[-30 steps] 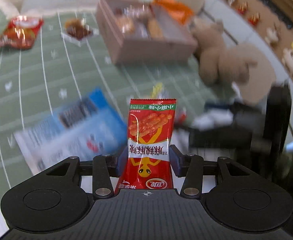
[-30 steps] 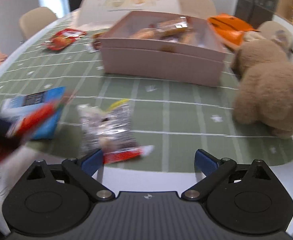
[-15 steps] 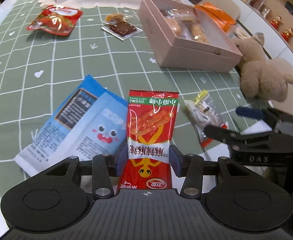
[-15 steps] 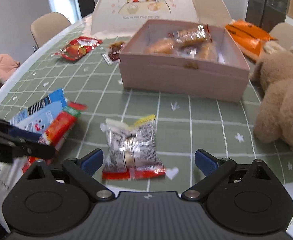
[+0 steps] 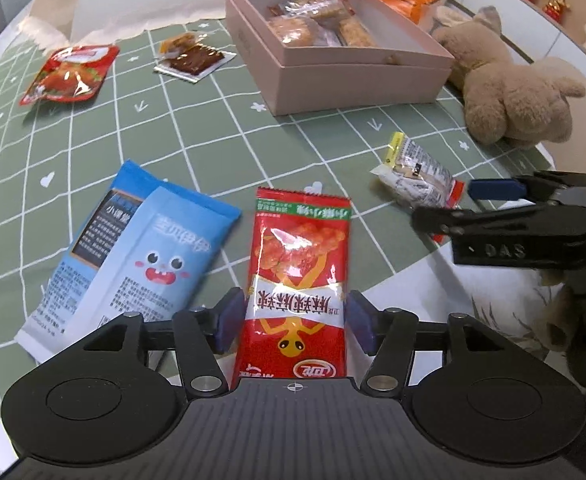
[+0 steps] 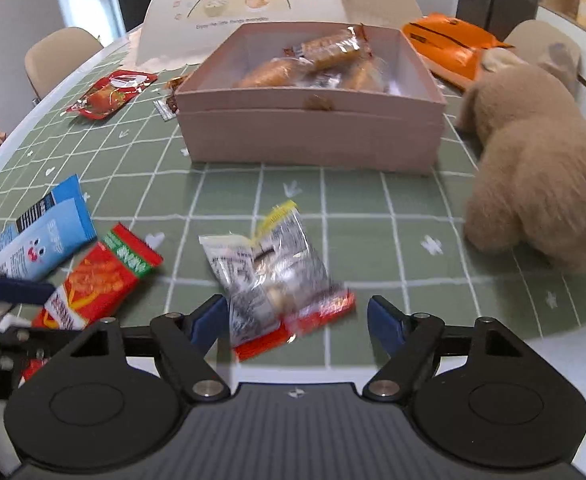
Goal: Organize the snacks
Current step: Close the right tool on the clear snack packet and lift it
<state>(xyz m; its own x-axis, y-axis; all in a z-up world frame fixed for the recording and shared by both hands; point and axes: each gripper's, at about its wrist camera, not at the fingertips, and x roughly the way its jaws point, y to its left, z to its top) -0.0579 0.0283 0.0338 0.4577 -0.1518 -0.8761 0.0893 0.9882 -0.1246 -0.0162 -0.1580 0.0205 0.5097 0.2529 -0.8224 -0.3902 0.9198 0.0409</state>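
Red packet [image 5: 299,280] is pinched low down between the left gripper's [image 5: 293,316] jaws, standing above the tabletop [image 5: 221,136]. The box [image 5: 349,68] sits off at 1 o'clock. Right gripper [image 6: 297,314] has its jaws wide apart with nothing in them, straddling the clear packet [image 6: 271,276]. My worry: that thin foil could slide or flop out on the carry, since only its bottom edge is gripped.

open green tablecloth [image 6: 333,208] before pink box [image 6: 309,140], plush bear [image 6: 541,184] crowding right
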